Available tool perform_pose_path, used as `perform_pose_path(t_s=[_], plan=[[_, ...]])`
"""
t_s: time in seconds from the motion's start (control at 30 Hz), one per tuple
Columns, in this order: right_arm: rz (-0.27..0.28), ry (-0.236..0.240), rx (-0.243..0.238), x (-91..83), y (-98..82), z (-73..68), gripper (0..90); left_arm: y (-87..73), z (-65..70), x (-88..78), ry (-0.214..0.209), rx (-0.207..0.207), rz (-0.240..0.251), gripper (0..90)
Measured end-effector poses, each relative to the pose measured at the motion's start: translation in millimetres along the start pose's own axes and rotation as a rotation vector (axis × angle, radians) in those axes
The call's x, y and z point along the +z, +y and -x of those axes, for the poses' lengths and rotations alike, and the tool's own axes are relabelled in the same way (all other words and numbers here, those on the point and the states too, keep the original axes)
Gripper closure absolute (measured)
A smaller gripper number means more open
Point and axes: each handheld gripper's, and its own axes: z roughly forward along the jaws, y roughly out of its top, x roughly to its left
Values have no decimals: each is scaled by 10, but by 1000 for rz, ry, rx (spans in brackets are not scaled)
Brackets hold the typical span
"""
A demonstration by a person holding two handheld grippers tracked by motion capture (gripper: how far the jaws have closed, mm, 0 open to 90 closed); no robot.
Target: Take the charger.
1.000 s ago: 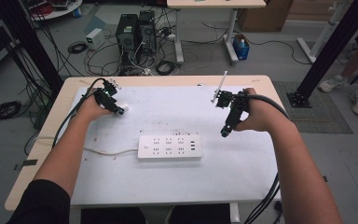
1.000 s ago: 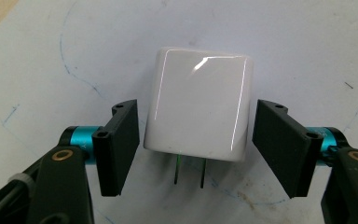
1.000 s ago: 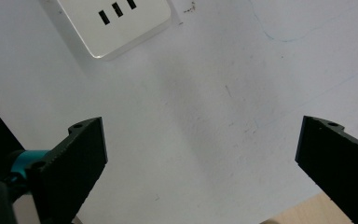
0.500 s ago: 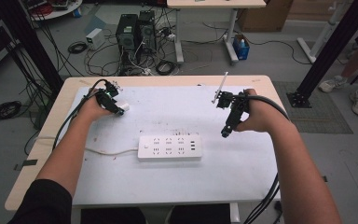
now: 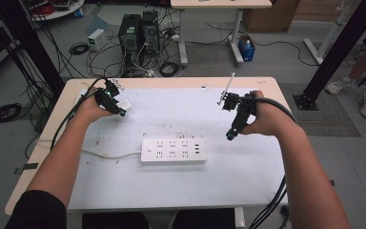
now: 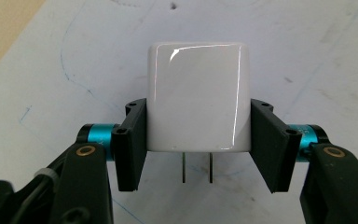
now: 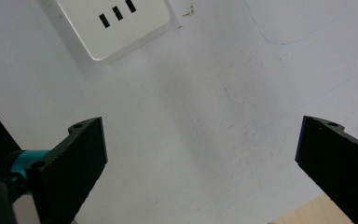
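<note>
Charger block [image 6: 199, 95] clamped in your left gripper [image 6: 199, 144], upper left of the high view.
Keep its prongs level and square as you carry toward the power strip [image 5: 173, 150] at centre; your right gripper [image 7: 200, 154] hangs wide apart, holding nothing.

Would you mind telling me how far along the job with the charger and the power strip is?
Done: the left gripper is clamped on the white charger, prongs showing. In hand: carrying it above the table. Left: plugging it into the power strip. The right gripper is open.
</note>
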Motion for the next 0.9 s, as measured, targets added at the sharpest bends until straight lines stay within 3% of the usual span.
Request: perform_pose_path(t_s=[0.27,0.63,0.77,0.8,0.9], plan=[[27,-8,-9,-61,-29,-50,14,34,219,-402,-20,8,17,426],[79,-7,-17,-155,-74,-108,14,60,624,-1000,-13,38,36,426],[88,-9,-13,-164,-74,-106,14,71,688,-1083,-11,45,33,426],[97,-7,-13,-164,-71,-109,14,97,777,-1182,-10,60,30,426],[99,-4,-9,-157,-68,-121,14,122,852,-1238,-19,79,40,426]])
